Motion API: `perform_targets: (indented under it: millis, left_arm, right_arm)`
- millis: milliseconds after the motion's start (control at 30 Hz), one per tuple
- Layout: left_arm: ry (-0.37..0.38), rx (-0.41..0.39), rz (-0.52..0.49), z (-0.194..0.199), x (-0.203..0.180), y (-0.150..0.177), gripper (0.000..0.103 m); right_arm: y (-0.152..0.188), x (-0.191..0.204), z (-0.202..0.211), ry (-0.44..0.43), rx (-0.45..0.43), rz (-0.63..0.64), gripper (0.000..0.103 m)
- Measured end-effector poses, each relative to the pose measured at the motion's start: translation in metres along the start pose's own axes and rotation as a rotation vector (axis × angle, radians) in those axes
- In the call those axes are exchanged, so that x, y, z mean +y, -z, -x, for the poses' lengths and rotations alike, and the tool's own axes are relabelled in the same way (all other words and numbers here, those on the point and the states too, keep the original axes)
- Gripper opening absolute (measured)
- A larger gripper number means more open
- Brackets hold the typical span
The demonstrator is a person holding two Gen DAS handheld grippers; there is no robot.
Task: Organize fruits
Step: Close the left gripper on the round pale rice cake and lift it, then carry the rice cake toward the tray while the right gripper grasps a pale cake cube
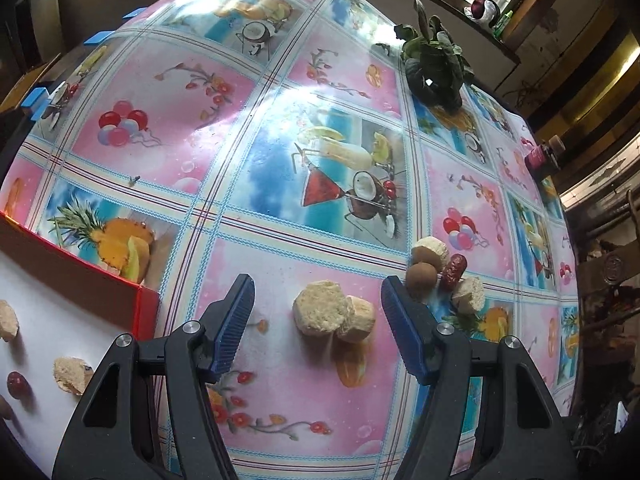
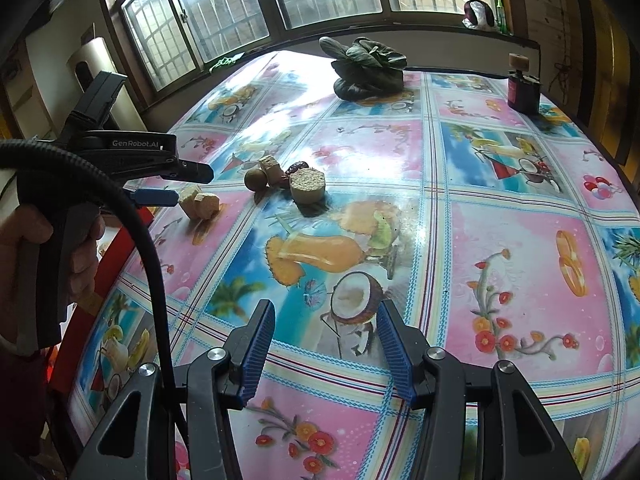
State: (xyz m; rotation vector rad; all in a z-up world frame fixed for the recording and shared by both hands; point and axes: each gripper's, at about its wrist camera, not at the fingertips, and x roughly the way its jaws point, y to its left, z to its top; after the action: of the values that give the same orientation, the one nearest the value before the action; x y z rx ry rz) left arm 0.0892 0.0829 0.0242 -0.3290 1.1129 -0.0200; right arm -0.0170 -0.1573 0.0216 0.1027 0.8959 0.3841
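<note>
On the desk [image 1: 280, 80] with the bright picture cloth, some of the sorting looks done and some is still waiting. A red box [image 1: 80, 276] with a white floor sits at the left edge. Inside it I can see two pale crumbly pieces [image 1: 72, 374] and a small red grape [image 1: 18, 383], so a few things seem to be put away already.

The left hand-held gripper [image 1: 318, 328] hangs over two pale chunks [image 1: 332, 314] that lie touching each other on the desk. Its jaws are apart, one on each side of the chunks, and not pressing on them. I think these two are next to be picked up.

Further off sits a little heap [image 1: 440, 276]: round brown fruits, a red date and more pale pieces, all close together. They still need a home.

The right hand-held gripper [image 2: 326, 348] waits over a bare part of the cloth, jaws apart, holding nothing.

So most of the work is still left.
</note>
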Motion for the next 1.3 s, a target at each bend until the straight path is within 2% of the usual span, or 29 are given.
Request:
perform_targets:
  millis: [33, 100, 167, 300, 533, 700, 900, 1033, 1100, 1167, 1200, 1300]
  left_arm:
    - [-0.006, 0.004, 0.012, -0.002, 0.003, 0.000, 0.065]
    - [-0.016, 0.008, 0.035, -0.005, 0.008, -0.002, 0.050]
    - [-0.021, 0.006, 0.017, -0.006, 0.008, -0.002, 0.048]
    - [-0.004, 0.012, -0.020, -0.002, 0.002, 0.001, 0.025]
    - [0.017, 0.006, -0.023, 0.011, 0.008, 0.009, 0.025]
    - [0.038, -0.035, -0.025, 0.037, 0.016, 0.013, 0.025]
    - [0.024, -0.090, -0.059, 0.070, 0.029, 0.025, 0.025]
    - [0.028, -0.097, -0.064, 0.081, 0.040, 0.032, 0.025]
    - [0.028, -0.097, -0.059, 0.084, 0.046, 0.034, 0.025]
    - [0.024, -0.098, -0.051, 0.086, 0.052, 0.036, 0.025]
    - [0.024, -0.097, -0.044, 0.087, 0.056, 0.037, 0.025]
    - [0.015, -0.101, -0.028, 0.089, 0.065, 0.039, 0.025]
  right_arm:
    - [0.000, 0.000, 0.000, -0.002, 0.000, -0.002, 0.051]
    - [0.000, -0.001, 0.000, -0.003, 0.000, -0.003, 0.051]
    - [0.000, -0.001, 0.000, -0.003, 0.000, -0.002, 0.051]
    - [0.000, -0.001, -0.001, -0.007, 0.000, -0.003, 0.051]
    - [-0.003, 0.007, -0.001, -0.057, 0.006, -0.003, 0.051]
    - [-0.021, 0.042, -0.007, -0.141, 0.000, 0.088, 0.051]
    - [-0.052, 0.087, -0.046, -0.179, 0.033, 0.223, 0.050]
    - [-0.072, 0.103, -0.075, -0.200, 0.038, 0.271, 0.043]
    - [-0.079, 0.105, -0.090, -0.199, 0.056, 0.272, 0.034]
    - [-0.082, 0.107, -0.103, -0.181, 0.078, 0.287, 0.019]
    - [-0.082, 0.108, -0.106, -0.168, 0.082, 0.300, 0.015]
    - [-0.079, 0.109, -0.102, -0.145, 0.069, 0.310, 0.014]
